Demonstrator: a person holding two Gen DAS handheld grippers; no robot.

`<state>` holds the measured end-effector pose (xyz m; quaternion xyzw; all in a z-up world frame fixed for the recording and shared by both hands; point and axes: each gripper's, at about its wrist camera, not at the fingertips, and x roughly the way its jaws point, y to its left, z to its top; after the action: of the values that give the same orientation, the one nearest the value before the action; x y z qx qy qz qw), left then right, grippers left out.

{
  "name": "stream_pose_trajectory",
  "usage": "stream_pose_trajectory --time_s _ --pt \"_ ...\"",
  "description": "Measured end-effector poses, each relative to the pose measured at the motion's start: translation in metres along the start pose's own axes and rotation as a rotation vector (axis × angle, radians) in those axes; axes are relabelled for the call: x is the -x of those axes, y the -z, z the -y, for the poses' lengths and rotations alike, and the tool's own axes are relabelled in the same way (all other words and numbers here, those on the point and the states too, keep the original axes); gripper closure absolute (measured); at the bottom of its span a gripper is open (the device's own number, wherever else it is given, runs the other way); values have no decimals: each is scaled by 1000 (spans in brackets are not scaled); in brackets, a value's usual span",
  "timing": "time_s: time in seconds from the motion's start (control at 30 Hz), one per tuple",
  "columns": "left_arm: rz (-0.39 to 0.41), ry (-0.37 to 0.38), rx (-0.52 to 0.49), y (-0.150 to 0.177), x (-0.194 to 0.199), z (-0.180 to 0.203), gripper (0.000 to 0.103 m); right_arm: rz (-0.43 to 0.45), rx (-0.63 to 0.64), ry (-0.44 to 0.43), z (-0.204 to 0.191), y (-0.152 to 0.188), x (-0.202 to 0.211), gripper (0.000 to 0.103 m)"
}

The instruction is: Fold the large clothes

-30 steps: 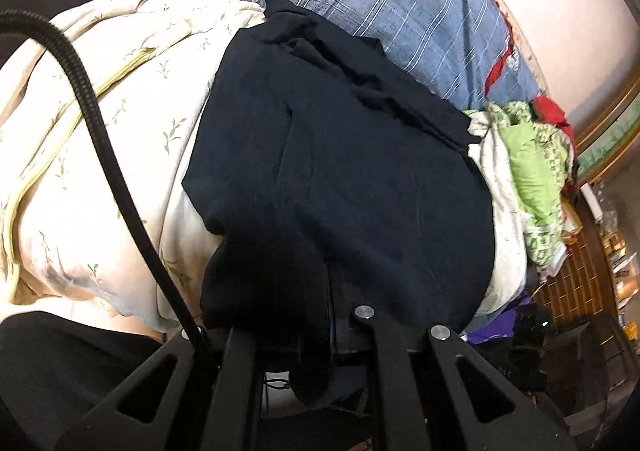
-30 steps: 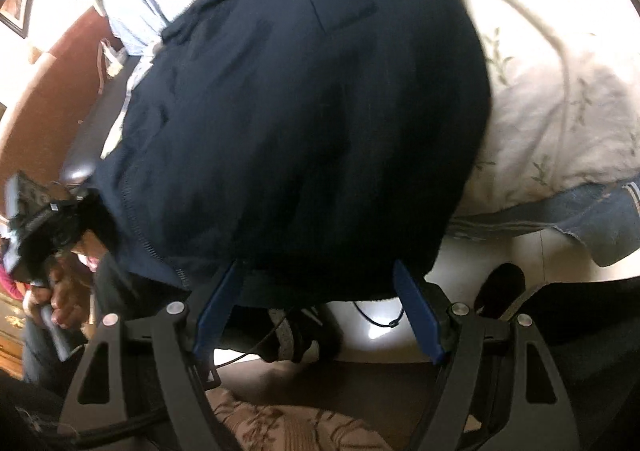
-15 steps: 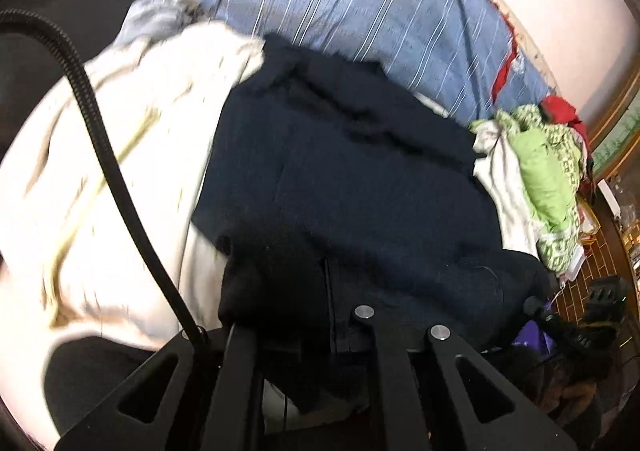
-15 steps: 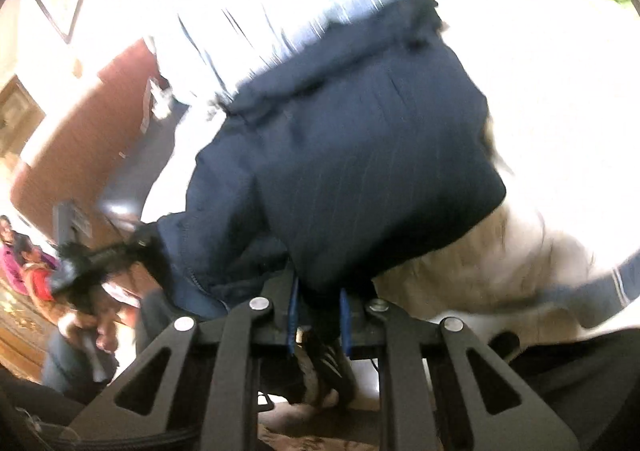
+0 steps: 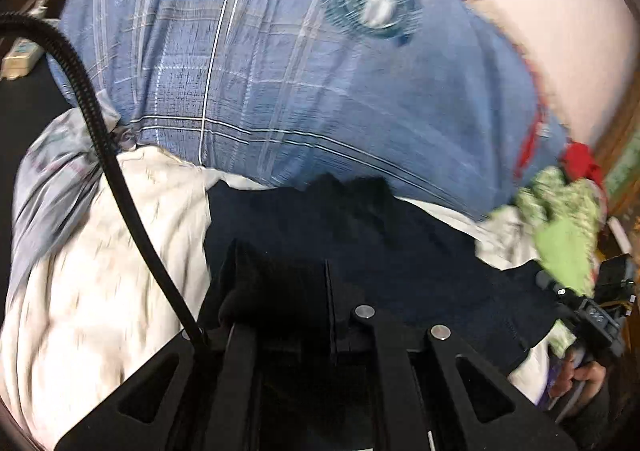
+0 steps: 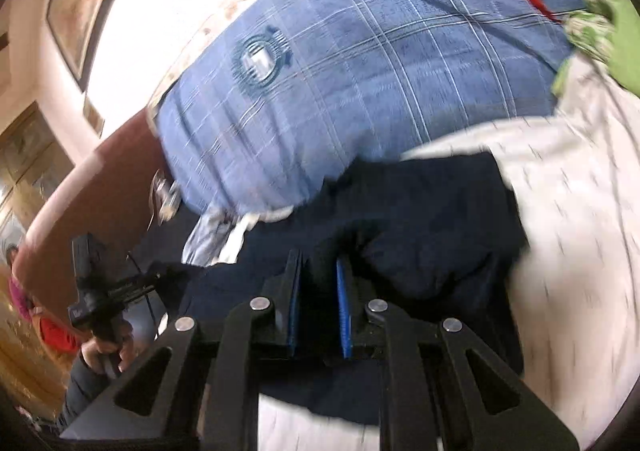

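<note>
Your left claw [image 5: 304, 291] and right claw [image 6: 318, 283] are each clamped on the dark navy cloth garment [image 5: 400, 251], which lies on the cream sheet [image 5: 120, 251] below the blue checked pillow [image 5: 280, 71].

Each view looks forward along its own tool's two fingers, low and close over the bedding. The left wrist view faces the blue checked pillow [image 5: 304, 91] ahead, the cream sheet [image 5: 120, 251] to its left. The right wrist view faces that pillow [image 6: 360, 91] too, the sheet [image 6: 580, 231] to its right. Both share the dark garment [image 5: 400, 251] [image 6: 440, 231] directly ahead.
</note>
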<state>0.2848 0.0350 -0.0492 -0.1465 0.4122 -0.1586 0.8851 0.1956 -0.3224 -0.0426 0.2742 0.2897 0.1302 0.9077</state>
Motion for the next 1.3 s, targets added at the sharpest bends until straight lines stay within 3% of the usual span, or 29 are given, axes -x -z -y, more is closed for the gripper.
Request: stream_pose_trajectory --time_s 0.03,0.07,0.1,0.17,0.23,0.3,0.37,0.47,0.53,0.57,0.67,0.73,0.83,0.97,1.03,1.1,1.17,1.2,1.3 --pt "-29 -16 40 -16 -23 -9 91 -29 9 26 5 -16 -23 85" --pt "-49 -29 74 -26 -40 -18 83 -48 18 59 6 -24 -36 77" --pt "-78 -51 107 -36 -58 -28 78 -69 35 127 9 -34 -55 63" --pt "-98 -85 123 -48 -75 -36 77 -54 64 166 13 -46 -73 42" --pt "-116 -89 125 -58 -84 -39 74 35 23 164 22 -59 -75 39" --pt "-118 -25 148 -65 -83 -43 65 55 -19 180 28 -65 -76 30" --pt "-116 25 170 -72 -79 -46 58 24 -20 136 25 -65 -77 29" --pt "-171 109 260 -79 -84 -56 31 -20 54 120 7 -48 -78 29" --pt "-198 75 307 -80 -85 -64 26 -58 71 76 -3 -38 -82 30" --pt "-203 59 319 -81 -84 -68 16 -89 69 60 -4 -36 -88 29" --pt "-218 60 438 -81 -78 -97 11 -160 78 85 -5 -29 -105 30" --pt "-181 70 489 -84 -60 -115 11 -186 67 113 2 -28 -115 30" --pt "-151 26 426 -83 -37 -112 1 -220 59 40 -9 -25 -119 29" --pt "-183 7 310 -64 -21 -86 1 -317 165 -45 -57 -7 -141 30" --pt "-208 30 274 -51 -19 -72 1 -402 242 -6 -78 1 -172 30" --pt "-233 55 237 -35 -18 -55 1 -422 320 67 -91 -6 -210 30" --pt "-252 70 205 -26 -20 -43 1 -360 330 117 -93 -27 -240 37" --pt "-258 67 182 -21 -23 -35 1 -288 299 120 -89 -45 -246 39" --pt "-261 27 122 -14 -34 -22 1 -182 233 181 -73 -71 -229 39"
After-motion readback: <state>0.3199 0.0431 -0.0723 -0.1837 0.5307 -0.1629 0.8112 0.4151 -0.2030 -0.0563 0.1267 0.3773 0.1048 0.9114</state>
